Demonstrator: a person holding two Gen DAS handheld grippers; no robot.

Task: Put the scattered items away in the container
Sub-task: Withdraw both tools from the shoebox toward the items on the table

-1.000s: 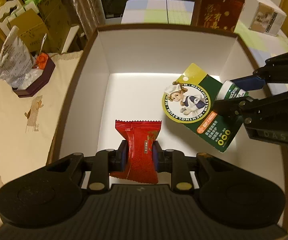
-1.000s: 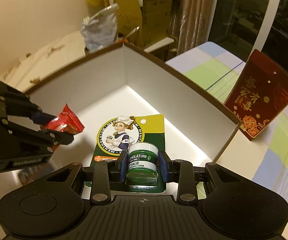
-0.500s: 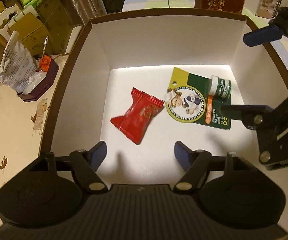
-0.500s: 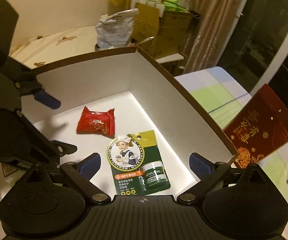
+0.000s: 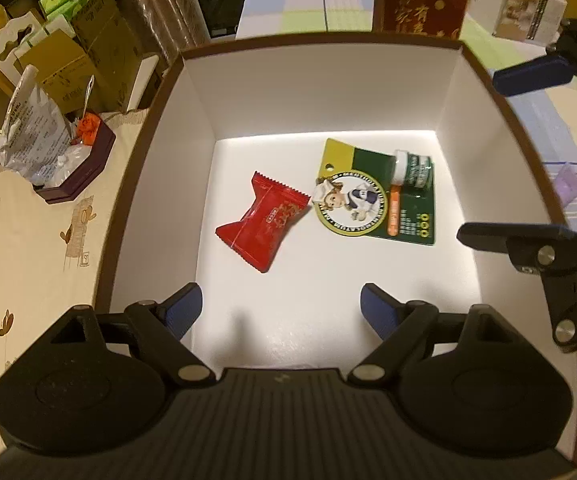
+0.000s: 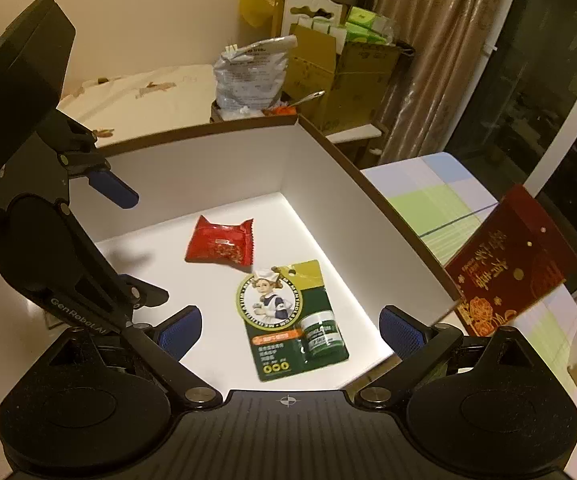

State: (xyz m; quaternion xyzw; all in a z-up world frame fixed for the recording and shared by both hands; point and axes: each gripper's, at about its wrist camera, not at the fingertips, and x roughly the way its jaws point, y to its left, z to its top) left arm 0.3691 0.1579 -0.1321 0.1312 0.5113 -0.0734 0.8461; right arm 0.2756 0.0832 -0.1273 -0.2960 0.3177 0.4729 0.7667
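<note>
red snack packet (image 5: 263, 222) and salve card (image 5: 376, 196) in box (image 5: 316, 92), ahead of spread left gripper (image 5: 280, 308)

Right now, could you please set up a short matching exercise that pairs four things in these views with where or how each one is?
Things:
1. red snack packet
2. Mentholatum salve card
3. left claw
4. dark red gift bag

States:
A. open and empty above the box
B. outside the box, on the checked cloth
C. on the box floor, by the right wall
D. on the box floor, near the middle

Pairs: 1-D, 2-C, 3-A, 4-B
</note>
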